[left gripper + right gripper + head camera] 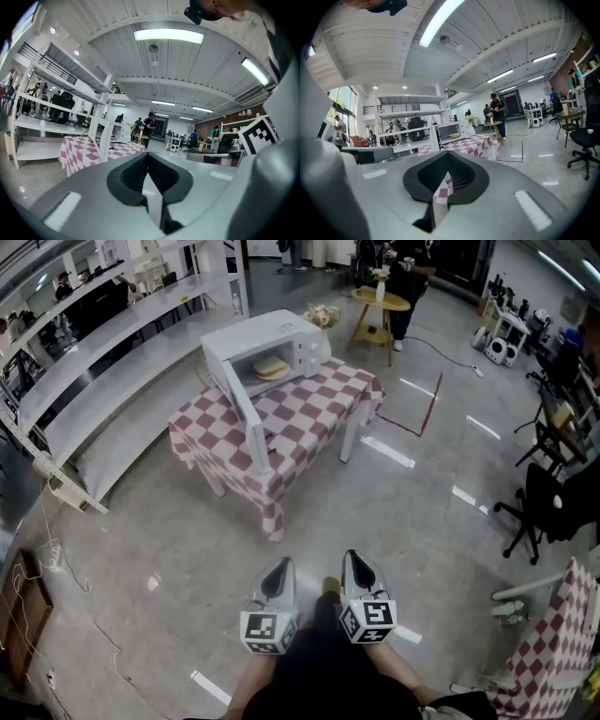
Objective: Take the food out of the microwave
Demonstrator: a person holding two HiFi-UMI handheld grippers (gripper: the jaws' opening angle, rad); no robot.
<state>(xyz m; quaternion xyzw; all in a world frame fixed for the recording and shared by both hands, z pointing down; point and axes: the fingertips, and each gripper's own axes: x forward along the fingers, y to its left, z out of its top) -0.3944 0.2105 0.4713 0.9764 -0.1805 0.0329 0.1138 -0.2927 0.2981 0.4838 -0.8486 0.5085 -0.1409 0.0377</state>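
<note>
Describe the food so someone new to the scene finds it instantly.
Find the red-and-white checked table in the middle of the floor. A white microwave stands on it with its door swung open. The food is the flat, tan, round piece inside, the only thing in the oven.

Lit brightly and evenly from overhead by long ceiling strip lamps (pixel 168 35), blown out to flat white in both gripper views. Helped at the far left of the right gripper view by daylight through a window (pixel 341 110). Only soft, faint shadow under the checked table (pixel 281 474); mild sheen on the grey floor (pixel 412 521). Heavily bent by fisheye distortion, with the long shelves (pixel 122 343) curved and black vignette round both gripper views. Soft and out of focus up close on the left gripper (pixel 147 154) and right gripper (pixel 447 153); sharper in the far room.
</note>
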